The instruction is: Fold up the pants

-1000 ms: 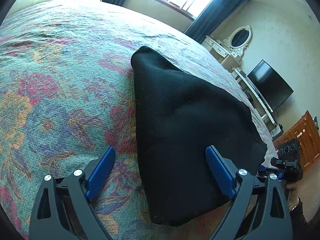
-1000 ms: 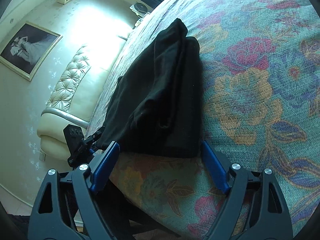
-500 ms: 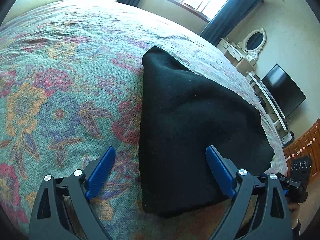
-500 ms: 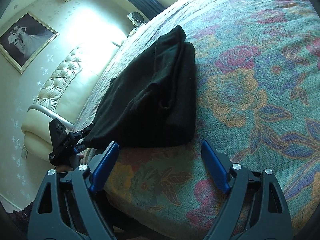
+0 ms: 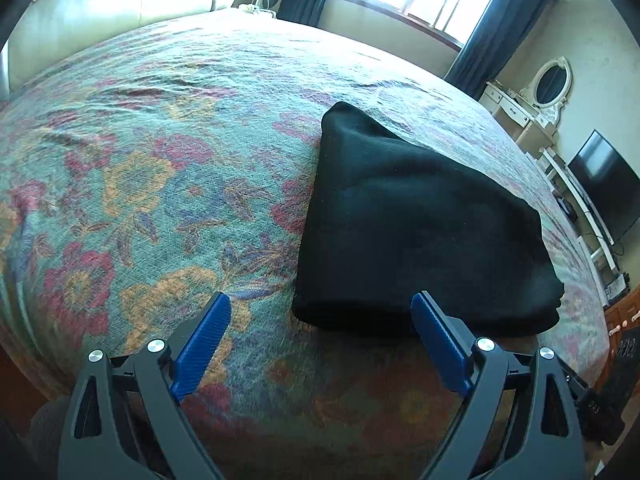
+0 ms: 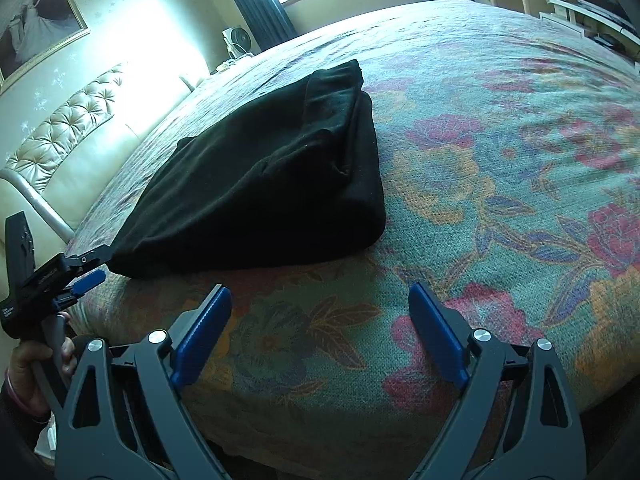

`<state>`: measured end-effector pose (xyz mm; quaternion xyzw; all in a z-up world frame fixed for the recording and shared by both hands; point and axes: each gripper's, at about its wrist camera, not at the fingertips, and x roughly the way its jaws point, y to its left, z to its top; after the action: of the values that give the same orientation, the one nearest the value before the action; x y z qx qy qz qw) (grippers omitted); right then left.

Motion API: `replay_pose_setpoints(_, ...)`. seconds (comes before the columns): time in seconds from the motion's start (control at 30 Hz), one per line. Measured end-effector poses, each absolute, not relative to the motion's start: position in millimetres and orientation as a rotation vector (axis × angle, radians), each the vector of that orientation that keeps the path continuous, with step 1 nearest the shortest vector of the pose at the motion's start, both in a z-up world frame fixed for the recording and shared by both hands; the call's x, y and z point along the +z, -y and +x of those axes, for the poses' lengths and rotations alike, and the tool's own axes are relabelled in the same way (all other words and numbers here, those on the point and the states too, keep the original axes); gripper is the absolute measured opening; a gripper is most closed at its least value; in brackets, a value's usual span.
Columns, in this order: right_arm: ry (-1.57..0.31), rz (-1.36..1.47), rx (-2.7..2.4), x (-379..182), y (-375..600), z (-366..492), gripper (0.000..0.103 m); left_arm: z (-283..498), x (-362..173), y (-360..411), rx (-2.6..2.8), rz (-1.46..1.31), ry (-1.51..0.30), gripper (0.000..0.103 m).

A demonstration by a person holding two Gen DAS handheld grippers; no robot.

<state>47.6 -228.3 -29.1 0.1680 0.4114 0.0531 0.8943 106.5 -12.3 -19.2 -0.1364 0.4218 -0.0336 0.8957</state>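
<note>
The black fabric pants (image 5: 416,236) lie folded into a compact, roughly rectangular bundle on the bed, resting on the floral woven bedspread (image 5: 160,184) near its front edge. In the right wrist view the same pants (image 6: 272,184) show stacked layers, with a thick folded edge facing right and a thinner edge tapering to the left.

The left claw (image 5: 320,344) is wide open and holds nothing. Its blue ribbed fingers (image 5: 202,346) sit just in front of the bundle's near edge, apart from it. In the right wrist view the left claw (image 6: 90,272) appears at the far left, close to the bundle's thin left corner; whether it touches the fabric cannot be determined.

The right claw (image 6: 320,336) is also wide open and empty. It hangs over the bedspread near the bed's front edge, short of the pants.

Background items: a cream tufted headboard (image 6: 60,128), a framed picture (image 6: 36,28), a white dressing table with an oval mirror (image 5: 532,100) and a black flat television (image 5: 608,188).
</note>
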Motion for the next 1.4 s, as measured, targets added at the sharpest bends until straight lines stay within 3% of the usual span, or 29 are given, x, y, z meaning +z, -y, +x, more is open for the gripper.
replay_pose_setpoints(1.4,-0.766,0.245,0.109,14.8,200.3,31.3,0.091,71.7,16.7,72.0,-0.045,-0.093,-0.761,0.09)
